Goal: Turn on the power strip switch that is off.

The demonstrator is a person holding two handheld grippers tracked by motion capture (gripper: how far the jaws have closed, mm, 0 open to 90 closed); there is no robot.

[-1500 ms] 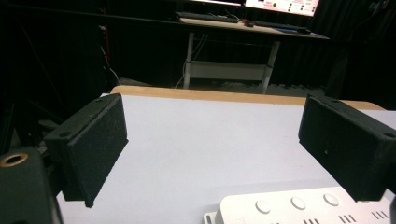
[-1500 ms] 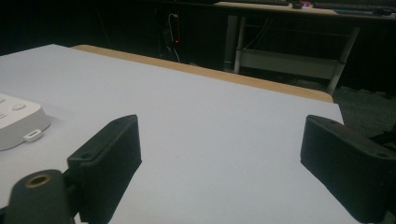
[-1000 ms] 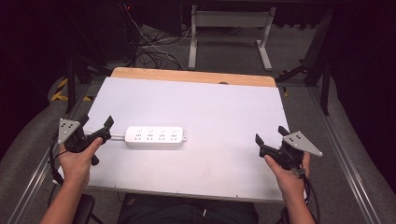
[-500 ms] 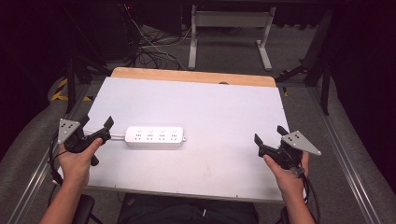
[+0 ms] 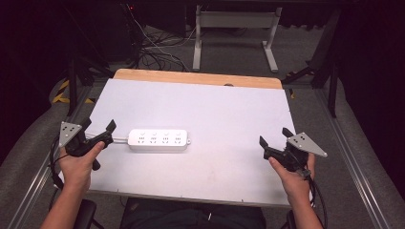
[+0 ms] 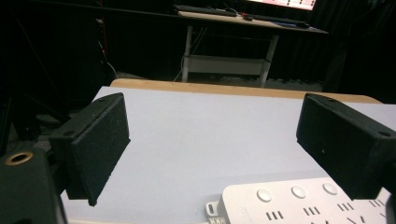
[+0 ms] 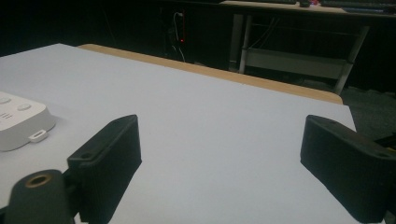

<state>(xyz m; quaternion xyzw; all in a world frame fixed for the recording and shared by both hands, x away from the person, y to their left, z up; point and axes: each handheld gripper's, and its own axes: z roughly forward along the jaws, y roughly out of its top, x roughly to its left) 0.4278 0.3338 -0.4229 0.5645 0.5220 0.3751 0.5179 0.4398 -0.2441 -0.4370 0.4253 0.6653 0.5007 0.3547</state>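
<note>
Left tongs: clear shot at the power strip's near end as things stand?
Probably yes. The left tongs are open, right beside the power strip at its left end, with only bare table between. Its cord side faces them, so a slight shift right should do.

You'll find no readable text, brand or number here; the white power strip (image 5: pixel 158 140) at your near left carries only unlabelled buttons and sockets.

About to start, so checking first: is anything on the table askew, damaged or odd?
Nothing stands out. The white power strip lies flat and square on the table, no damage visible. The left gripper sits open at its left end; the right gripper is open, well apart.
</note>
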